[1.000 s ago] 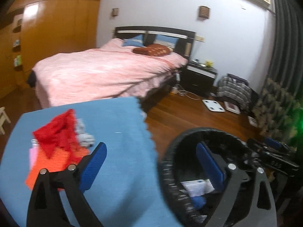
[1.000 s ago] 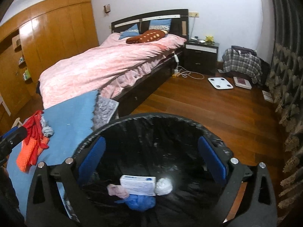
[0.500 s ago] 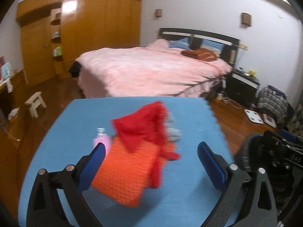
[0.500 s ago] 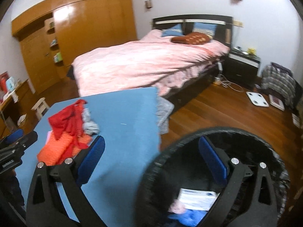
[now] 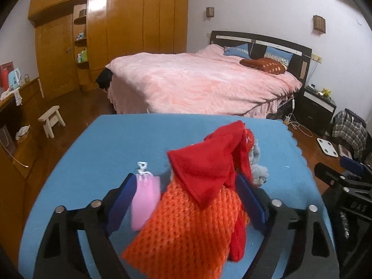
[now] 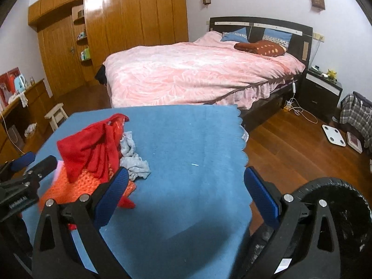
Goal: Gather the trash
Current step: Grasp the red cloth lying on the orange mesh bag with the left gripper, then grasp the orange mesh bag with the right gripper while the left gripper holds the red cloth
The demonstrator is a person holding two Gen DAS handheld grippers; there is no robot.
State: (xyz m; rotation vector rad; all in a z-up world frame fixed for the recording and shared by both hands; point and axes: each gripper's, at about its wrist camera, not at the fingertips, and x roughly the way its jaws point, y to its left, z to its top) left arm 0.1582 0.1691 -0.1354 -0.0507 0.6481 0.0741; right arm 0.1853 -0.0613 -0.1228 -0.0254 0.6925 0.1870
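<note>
A pile of trash lies on the blue-covered table [image 5: 104,162]: a red cloth [image 5: 204,169] on an orange mesh bag [image 5: 186,232], a pink packet [image 5: 145,197] to their left and a grey crumpled wad [image 5: 259,174] to their right. My left gripper [image 5: 188,197] straddles the pile. Its jaws are closing, with the pink packet, mesh bag and red cloth between the blue pads. In the right wrist view the red cloth [image 6: 90,148] and grey wad [image 6: 134,162] lie left of my right gripper [image 6: 186,193], which hangs open over bare blue cover. The black trash bin [image 6: 337,220] stands at the lower right.
A pink bed [image 5: 197,86] fills the room behind the table. A small wooden stool [image 5: 52,121] stands at the left near a low cabinet, and a wooden wardrobe [image 5: 130,34] lines the far wall. A white scale [image 6: 333,136] and a plaid bag [image 6: 358,114] lie on the floor to the right.
Both views swung left, away from the black bin and onto the table. My left gripper came down around the pile and its jaws narrowed. The bin left the left wrist view.
</note>
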